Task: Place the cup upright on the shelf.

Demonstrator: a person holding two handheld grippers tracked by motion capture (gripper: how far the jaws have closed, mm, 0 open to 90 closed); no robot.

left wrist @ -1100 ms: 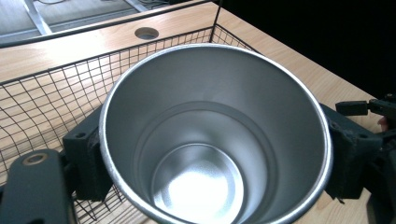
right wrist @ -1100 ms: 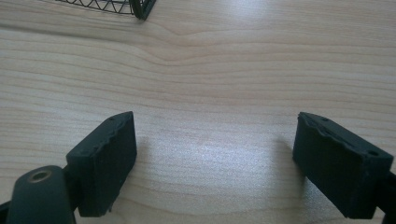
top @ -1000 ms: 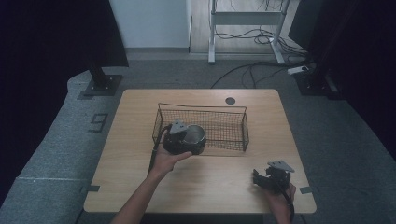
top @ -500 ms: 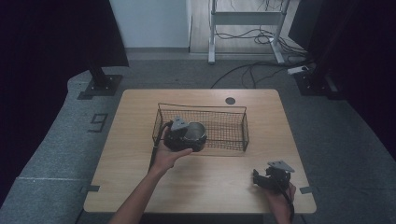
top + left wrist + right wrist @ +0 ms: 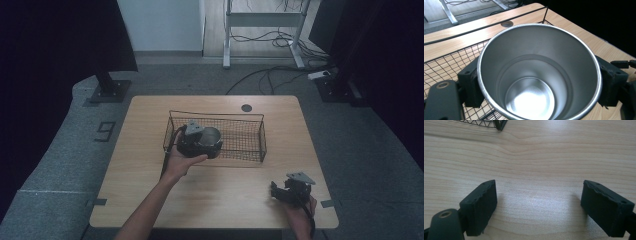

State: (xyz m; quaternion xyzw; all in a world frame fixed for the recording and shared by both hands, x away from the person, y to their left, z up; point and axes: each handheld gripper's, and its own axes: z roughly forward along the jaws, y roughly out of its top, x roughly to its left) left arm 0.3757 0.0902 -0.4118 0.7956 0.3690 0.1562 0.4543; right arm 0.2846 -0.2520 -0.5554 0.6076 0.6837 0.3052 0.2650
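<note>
Carrying the steel cup (image 5: 539, 72) deeper over the wire basket (image 5: 250, 145), the left gripper (image 5: 197, 140) has moved forward from the basket's near rim over the last second. Its jaws grip the cup's wall from both sides, and the open mouth faces the gripper's camera. Basket mesh lies below and behind the jaws, so the cup looks close to being set down inside. The right gripper (image 5: 539, 207) stays parked low on the counter (image 5: 150, 190), jaws spread wide with bare wood between them and a basket corner far ahead.
</note>
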